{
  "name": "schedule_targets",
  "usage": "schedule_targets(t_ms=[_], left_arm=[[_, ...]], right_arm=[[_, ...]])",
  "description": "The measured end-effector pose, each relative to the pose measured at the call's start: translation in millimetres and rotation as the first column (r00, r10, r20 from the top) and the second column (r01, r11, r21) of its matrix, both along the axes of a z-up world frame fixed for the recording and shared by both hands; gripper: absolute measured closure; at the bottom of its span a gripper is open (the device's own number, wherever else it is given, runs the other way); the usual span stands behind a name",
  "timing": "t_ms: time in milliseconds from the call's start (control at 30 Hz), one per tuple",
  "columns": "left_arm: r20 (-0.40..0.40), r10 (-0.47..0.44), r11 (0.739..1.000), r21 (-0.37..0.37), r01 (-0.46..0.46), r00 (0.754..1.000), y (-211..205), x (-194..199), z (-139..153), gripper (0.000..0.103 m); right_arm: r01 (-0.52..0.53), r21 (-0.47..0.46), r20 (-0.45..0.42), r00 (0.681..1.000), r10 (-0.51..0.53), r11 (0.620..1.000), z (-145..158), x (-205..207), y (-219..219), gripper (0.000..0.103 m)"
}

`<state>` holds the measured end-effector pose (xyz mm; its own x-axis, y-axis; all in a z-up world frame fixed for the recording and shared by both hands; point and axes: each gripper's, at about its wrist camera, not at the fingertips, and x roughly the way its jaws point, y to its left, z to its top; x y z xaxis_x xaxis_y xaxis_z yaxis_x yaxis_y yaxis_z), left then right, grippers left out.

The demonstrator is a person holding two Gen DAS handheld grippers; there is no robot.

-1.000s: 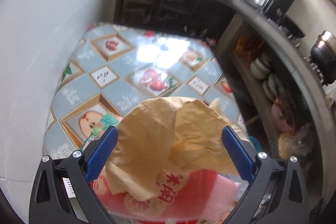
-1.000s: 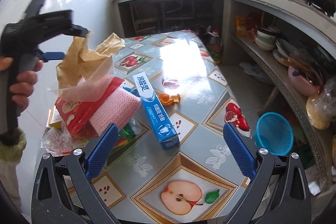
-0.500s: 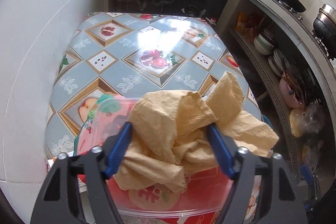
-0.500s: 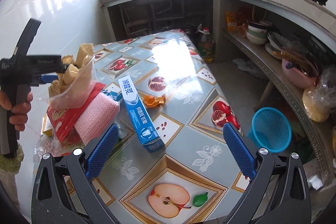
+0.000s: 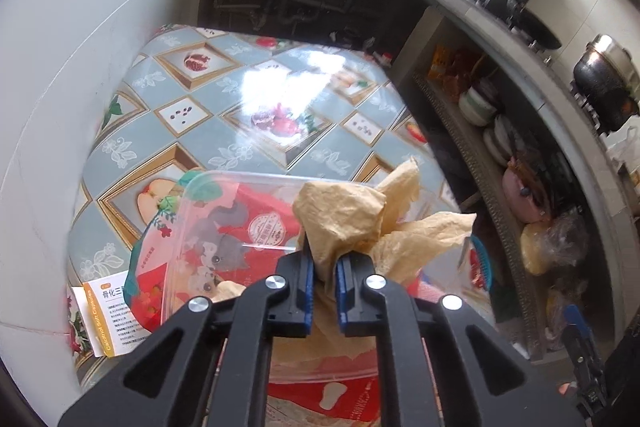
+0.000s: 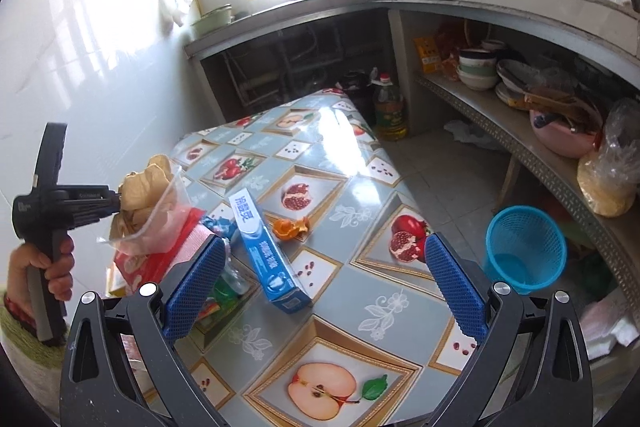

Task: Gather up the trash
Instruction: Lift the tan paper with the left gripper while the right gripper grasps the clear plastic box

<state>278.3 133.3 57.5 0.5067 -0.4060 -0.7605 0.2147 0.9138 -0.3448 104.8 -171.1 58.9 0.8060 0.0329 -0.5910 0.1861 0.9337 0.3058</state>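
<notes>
Your left tongs [image 5: 323, 277] have just closed on the crumpled brown paper [image 5: 348, 223], pinching it in a clear plastic tray [image 5: 224, 227] atop the red packet at the bench [image 6: 348, 187] edge. Your right tongs [image 6: 324, 287] hang open and empty. By the look of it, collection has barely begun: orange peel [image 6: 291, 227] and a blue toothpaste box [image 6: 266, 251] remain on the bench. Only the right view shows these, plus the blue basket [image 6: 524, 251] on the floor; the left shows the pinch.
</notes>
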Motion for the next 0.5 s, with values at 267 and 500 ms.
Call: schedule_targets(t_ms=[267, 500], left_arm=[[0.172, 0.093, 0.992, -0.096, -0.077, 0.981, 24, -30, 40, 0.096], [0.244, 0.171, 0.984, -0.101, -0.150, 0.955, 46, -47, 52, 0.096]], right_arm=[[-0.191, 0.195, 0.030, 0.982, 0.189, 0.962, 5, 49, 26, 0.022], [-0.325, 0.289, -0.041, 0.936, 0.351, 0.901, -3, 113, 66, 0.043]])
